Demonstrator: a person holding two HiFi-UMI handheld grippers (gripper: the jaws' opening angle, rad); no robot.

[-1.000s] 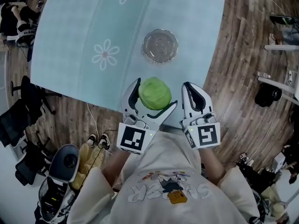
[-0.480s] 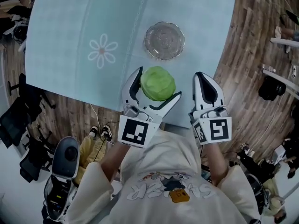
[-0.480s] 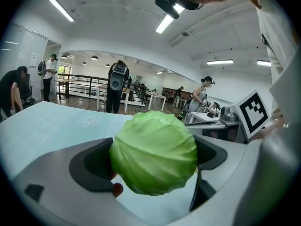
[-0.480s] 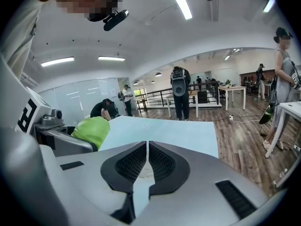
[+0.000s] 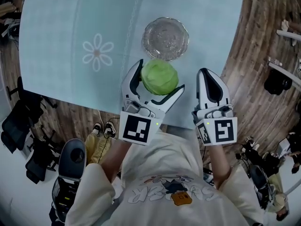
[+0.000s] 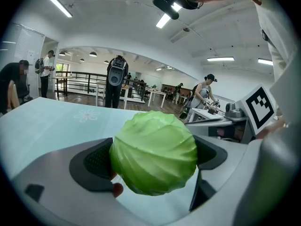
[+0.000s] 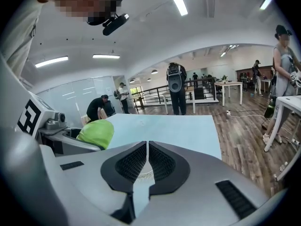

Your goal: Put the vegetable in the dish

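One cabbage (image 6: 154,157) clamped in left hand-held gripper (image 5: 158,78), just short of glass dish (image 5: 165,38) near tabletop (image 5: 56,27) front edge; right hand-held gripper (image 7: 147,147) clenched, empty.

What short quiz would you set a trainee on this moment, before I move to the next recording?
1. True or false: the cabbage lies in the glass dish.
2. What is held between the fingers of the left gripper? A: nothing. B: the cabbage. C: the glass dish.
3. Fill in: the right gripper is ____ (open or shut) and holds nothing.

Key
1. False: the left gripper holds it, on the near side of the dish.
2. B.
3. Shut.
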